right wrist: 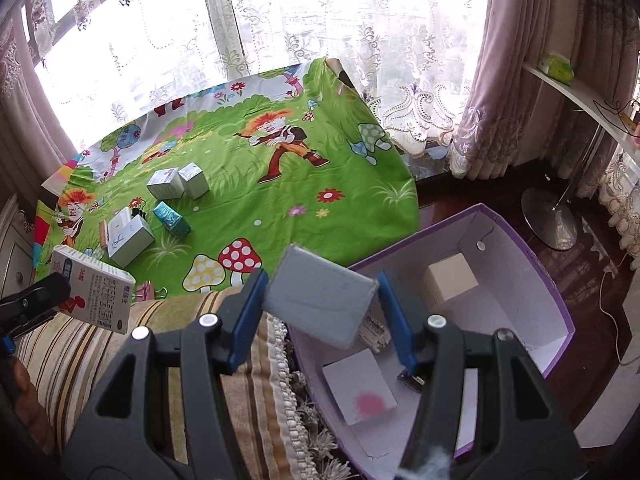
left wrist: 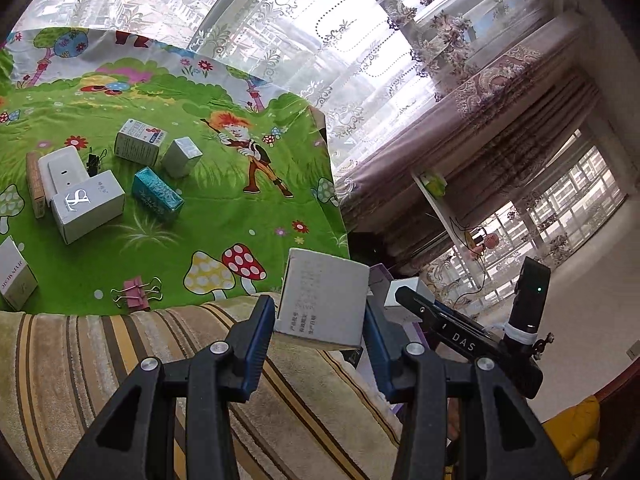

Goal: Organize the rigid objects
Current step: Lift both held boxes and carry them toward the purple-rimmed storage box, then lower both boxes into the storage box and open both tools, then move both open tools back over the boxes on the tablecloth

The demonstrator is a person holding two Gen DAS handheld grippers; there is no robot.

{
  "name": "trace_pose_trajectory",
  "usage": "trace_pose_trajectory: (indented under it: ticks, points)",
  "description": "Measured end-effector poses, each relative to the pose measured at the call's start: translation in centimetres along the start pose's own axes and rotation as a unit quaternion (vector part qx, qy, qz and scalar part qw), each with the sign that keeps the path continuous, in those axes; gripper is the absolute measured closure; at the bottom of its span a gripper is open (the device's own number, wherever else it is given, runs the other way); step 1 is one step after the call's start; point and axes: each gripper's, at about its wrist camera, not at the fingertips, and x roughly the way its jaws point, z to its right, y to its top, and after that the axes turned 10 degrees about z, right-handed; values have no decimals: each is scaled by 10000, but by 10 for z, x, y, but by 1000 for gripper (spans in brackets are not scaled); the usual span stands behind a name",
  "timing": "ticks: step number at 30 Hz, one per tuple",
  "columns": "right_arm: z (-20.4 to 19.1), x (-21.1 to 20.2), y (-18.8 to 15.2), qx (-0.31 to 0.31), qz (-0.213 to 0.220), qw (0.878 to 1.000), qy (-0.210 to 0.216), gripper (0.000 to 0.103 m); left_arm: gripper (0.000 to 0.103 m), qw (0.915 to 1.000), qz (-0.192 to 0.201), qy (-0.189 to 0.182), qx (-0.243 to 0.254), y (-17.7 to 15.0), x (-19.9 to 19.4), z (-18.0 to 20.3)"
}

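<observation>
Boxes (left wrist: 88, 207): six on the green cloth (left wrist: 224, 208); three in the purple bin (right wrist: 556, 304)

The print on the grey box (left wrist: 322, 304) clamped in the left wrist view is too faint to be read. A white carton (left wrist: 16, 276) at the left edge of the green cloth (left wrist: 208, 216) is cut off by the picture's rim. A brown box (left wrist: 35, 190) is half hidden behind a white box (left wrist: 64, 172).

In the right wrist view, a striped item (right wrist: 376, 334) in the purple bin (right wrist: 556, 304) is largely covered by the held grey carton (right wrist: 320, 300). A small dark part (right wrist: 412, 380) on the bin floor cannot be identified. A pink clip (right wrist: 146, 290) at the cloth's near edge is mostly hidden by the printed carton (right wrist: 98, 294).
</observation>
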Motion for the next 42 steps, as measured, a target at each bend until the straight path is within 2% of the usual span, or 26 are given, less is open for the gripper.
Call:
trace_pose_trajectory:
  ticks: [7,10,12,14,17,20,22,25,27,29,32,33,34,40,42]
  points:
    - [22,-21,10,-5,229,9991,-357,42,58,9969,-436,-442,475,-18,26,47]
    - [29,-26,13,38,325,9983,-483,33,55,9914,-641,-677,917,-27,33,72]
    - [30,-30,13,22,402,9977,-554,23,51,9868,-734,-637,1299,-33,33,87]
    - [30,-32,13,-11,452,9974,-566,21,46,9836,-675,-443,1616,-36,28,96]
    - [26,-34,14,-111,526,9966,-625,19,42,9786,-365,103,2021,-34,17,103]
    - [19,-41,16,-329,697,9941,-762,15,36,9661,211,453,2532,-32,-1,108]
    - [14,-48,19,-478,855,9919,-814,11,27,9555,505,483,2866,-29,-14,111]
    - [5,-57,23,-636,1038,9890,-843,6,19,9470,900,260,3074,-23,-34,106]
    - [0,-62,25,-698,1124,9879,-804,5,17,9415,1058,320,3185,-18,-43,98]
    - [-3,-64,27,-664,1165,9884,-713,5,17,9326,1223,660,3330,-11,-52,91]
    - [-7,-63,29,-587,1150,9903,-507,5,17,9147,1499,1152,3572,-1,-66,78]
    - [-9,-62,30,-592,1136,9907,-461,5,17,9115,1535,1306,3585,3,-70,73]
    - [-12,-61,30,-601,1132,9909,-408,5,17,9118,1544,1402,3538,8,-73,66]
    - [-37,-50,40,-591,1040,9928,110,5,17,9306,1599,1774,2775,43,-90,22]
    - [-49,-45,45,-678,1023,9923,158,5,17,9359,1586,1739,2621,52,-96,11]
